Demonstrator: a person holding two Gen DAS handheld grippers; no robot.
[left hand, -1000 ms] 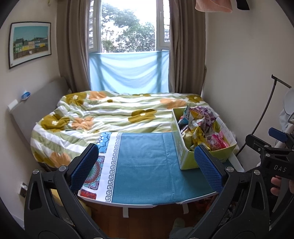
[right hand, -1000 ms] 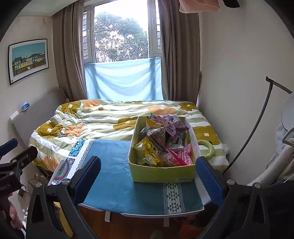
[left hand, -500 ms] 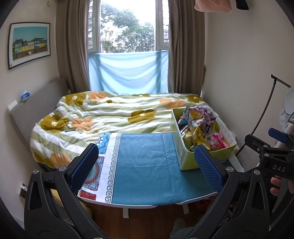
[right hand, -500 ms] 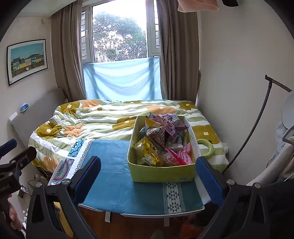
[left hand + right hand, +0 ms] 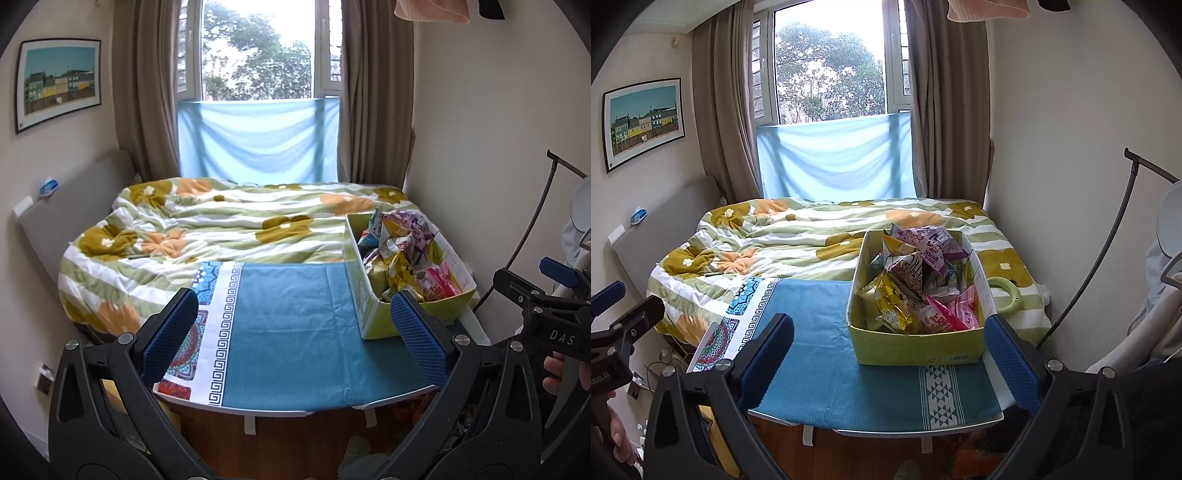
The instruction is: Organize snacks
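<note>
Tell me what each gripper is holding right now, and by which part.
Nothing. The left gripper and right gripper are both open and empty; the snack packets all lie in the green box.

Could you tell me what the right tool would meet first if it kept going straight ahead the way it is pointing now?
Most likely the green box of snack packets. The right tool is open and the box's near wall sits between its fingers, on the blue cloth. Depth is hard to judge through the fisheye.

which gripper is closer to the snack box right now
Right. The right gripper faces the snack box head-on, open, the box framed between its fingers. The left gripper, also open, points at bare teal cloth, with the box off to its right. Neither touches it.
</note>
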